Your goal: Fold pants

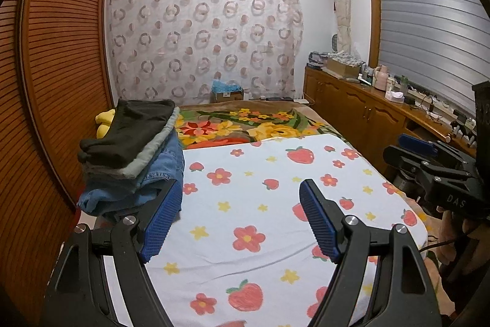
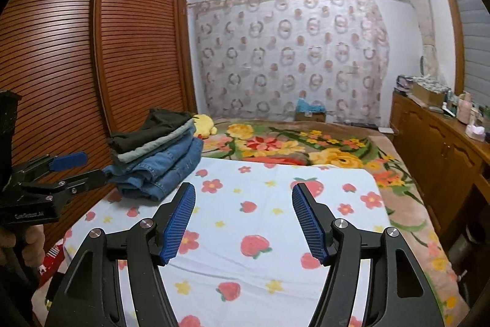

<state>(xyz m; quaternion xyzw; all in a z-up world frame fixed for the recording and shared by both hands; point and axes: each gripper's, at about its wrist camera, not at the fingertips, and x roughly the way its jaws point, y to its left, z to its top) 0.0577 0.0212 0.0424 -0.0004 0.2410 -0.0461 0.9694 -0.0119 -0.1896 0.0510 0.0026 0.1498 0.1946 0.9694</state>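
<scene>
Even, soft indoor light, faint shadows, sharp centre, strong fisheye bending w/ dark corners (both views).

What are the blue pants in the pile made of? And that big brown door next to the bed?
The blue pants look like denim: faded, matte blue cloth with stitched seams, folded thick. The brown door looks like wood with a slight gloss: reddish brown with rows of thin slats, though it could be a wood-look finish.

White bed sheet [image 2: 275,235] printed with red strawberries, pink flowers. Folded pants stack [image 2: 159,155]: black, grey, blue denim. Both grippers' pads [image 2: 180,222] blue.
</scene>
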